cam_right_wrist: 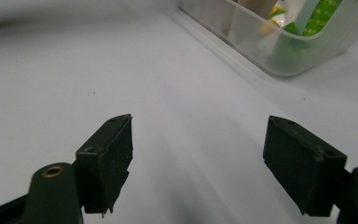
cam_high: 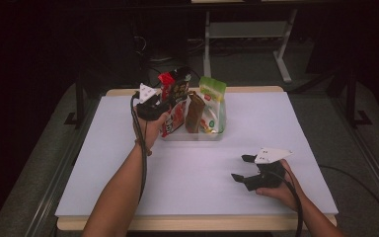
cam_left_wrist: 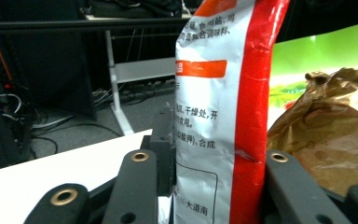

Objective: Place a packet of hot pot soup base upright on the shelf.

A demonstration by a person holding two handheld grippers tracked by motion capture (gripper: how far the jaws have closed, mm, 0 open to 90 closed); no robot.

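High view: my left gripper [cam_high: 170, 104] sits at the clear bin [cam_high: 212, 136] at the far middle of the white table [cam_high: 276, 123], on the red-and-white snack bag [cam_high: 176, 113] that stands upright at the bin's left end. Beside it stand a brown bag [cam_high: 195, 112] and a green-topped pouch [cam_high: 212, 101]. Left gripper view: red-and-white snack bag [cam_left_wrist: 223, 121] is between my jaws; the right one lies against its red edge, the left one stands a little off the printed face, so I read the jaws as open around it, not clamping. Brown bag [cam_left_wrist: 326, 140] just beside, to the right.

Right gripper [cam_high: 249, 173] rests low on the near right of the table, well apart from the bin. Right gripper view: jaws wide, nothing between, bare table below, bin [cam_right_wrist: 279, 51] corner ahead.

Step looks like releasing the bag into the bin. To do it well: open fully before I pull away so the pads don't drag the film. Back straight out along the bag's face, not sideways, or it tips onto the brown bag. Check that it stays upright against the wall. Keep my cable [cam_high: 140, 148] off the bin rim. Right stays parked.
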